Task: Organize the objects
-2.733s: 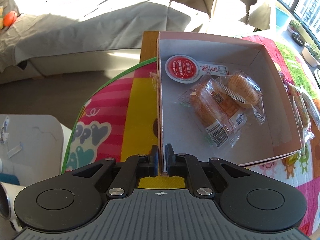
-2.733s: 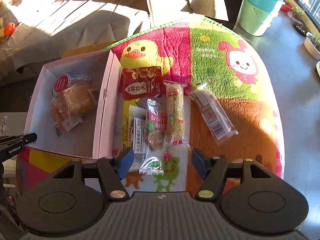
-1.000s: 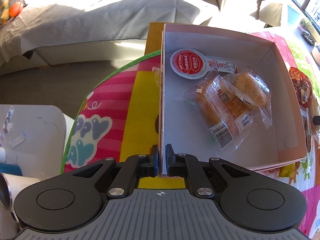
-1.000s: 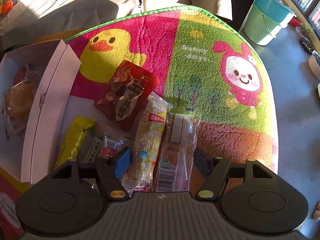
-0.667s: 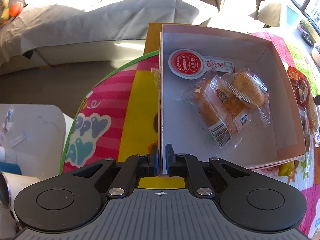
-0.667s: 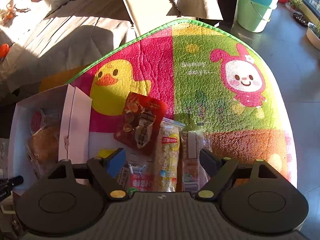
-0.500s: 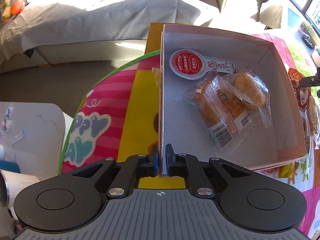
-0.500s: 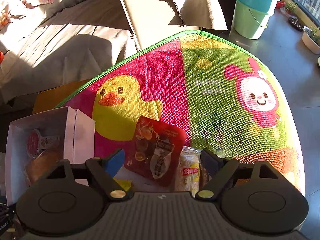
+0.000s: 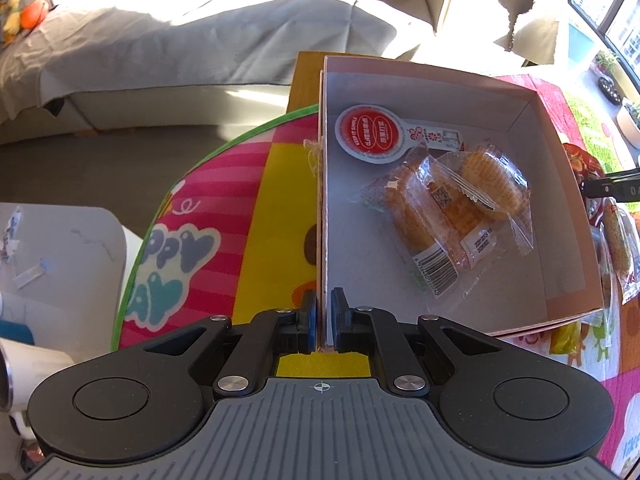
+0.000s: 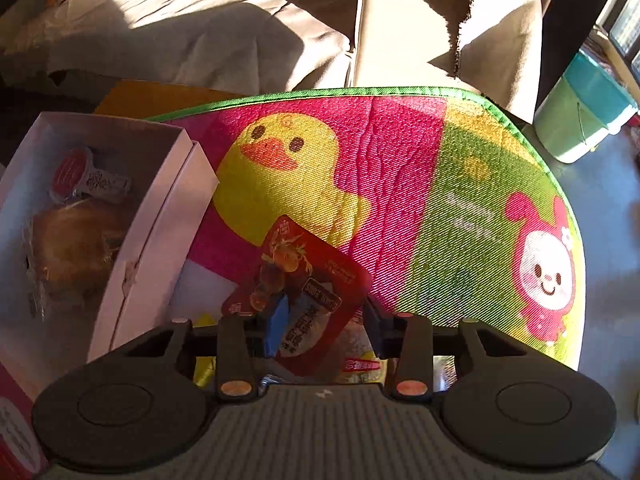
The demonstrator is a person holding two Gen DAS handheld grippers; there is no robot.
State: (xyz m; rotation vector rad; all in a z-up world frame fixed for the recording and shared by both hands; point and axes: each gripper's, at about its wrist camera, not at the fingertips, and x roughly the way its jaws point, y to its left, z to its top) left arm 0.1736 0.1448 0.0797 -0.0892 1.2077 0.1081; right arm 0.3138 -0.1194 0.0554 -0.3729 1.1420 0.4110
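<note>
Red snack pkt (image 10: 316, 280) btwn open right gripper (image 10: 326, 322).

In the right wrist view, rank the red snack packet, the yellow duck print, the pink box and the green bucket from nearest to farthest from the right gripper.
1. Red snack packet: lies between the open fingers of the right gripper.
2. Pink box: to the left, just past the packet.
3. Yellow duck print: on the mat, ahead of the packet.
4. Green bucket: on the floor beyond the mat, far right.

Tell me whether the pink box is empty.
Not empty: the pink box holds wrapped cakes and a red-topped packet.
</note>
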